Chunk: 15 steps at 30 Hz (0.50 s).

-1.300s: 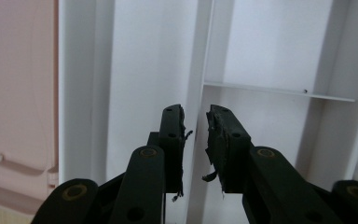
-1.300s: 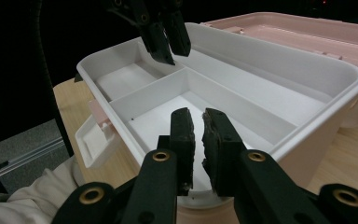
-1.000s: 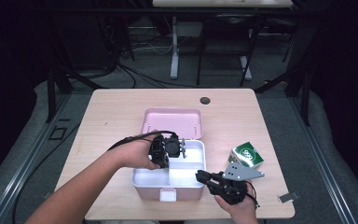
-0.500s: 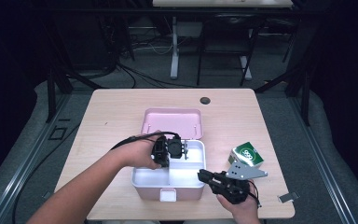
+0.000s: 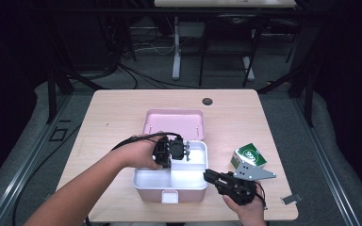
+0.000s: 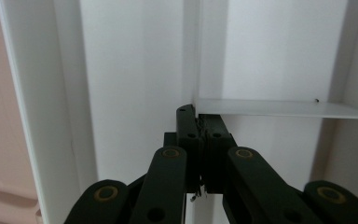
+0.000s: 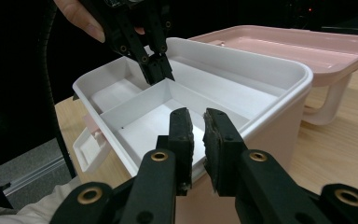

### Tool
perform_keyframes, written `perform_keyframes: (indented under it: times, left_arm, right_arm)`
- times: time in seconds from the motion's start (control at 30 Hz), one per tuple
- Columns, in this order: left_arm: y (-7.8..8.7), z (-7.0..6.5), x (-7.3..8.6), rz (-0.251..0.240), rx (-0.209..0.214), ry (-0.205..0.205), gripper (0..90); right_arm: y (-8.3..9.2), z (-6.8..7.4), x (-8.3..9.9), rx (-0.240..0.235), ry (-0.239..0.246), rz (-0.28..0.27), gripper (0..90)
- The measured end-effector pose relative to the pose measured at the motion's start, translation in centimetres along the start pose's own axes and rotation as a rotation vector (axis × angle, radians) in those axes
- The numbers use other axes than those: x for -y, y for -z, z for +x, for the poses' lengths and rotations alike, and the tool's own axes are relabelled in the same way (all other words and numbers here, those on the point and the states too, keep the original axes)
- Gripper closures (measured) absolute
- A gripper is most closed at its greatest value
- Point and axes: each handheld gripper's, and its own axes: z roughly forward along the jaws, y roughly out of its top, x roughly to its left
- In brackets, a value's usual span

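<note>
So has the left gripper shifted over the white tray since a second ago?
No. The left gripper sits at the same spot over the white tray divider; its jaws have just been closing.

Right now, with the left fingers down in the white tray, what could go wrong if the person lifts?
1. The left gripper is shut on the thin white plastic divider, off the middle of the white compartment tray; lifted there, the tray may tilt or slip free.
2. The pink plastic box could rise with the tray; whether the right gripper at its rim actually grips it is unclear.
3. The small green carton beside the right gripper could get knocked.
</note>
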Motion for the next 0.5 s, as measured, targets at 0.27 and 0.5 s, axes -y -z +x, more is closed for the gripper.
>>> perform_keyframes:
  times: [0.27, 0.5]
  left_arm:
    - [0.8, -0.1, 0.3, -0.018, -0.016, 0.006, 89.5]
    - [2.5, -0.4, 0.4, -0.038, -0.036, 0.012, 89.5]
  right_arm:
    - [0.9, -0.3, -0.3, 0.018, -0.004, -0.026, 73.3]
    - [1.6, -0.7, -0.6, 0.045, -0.029, -0.058, 69.8]
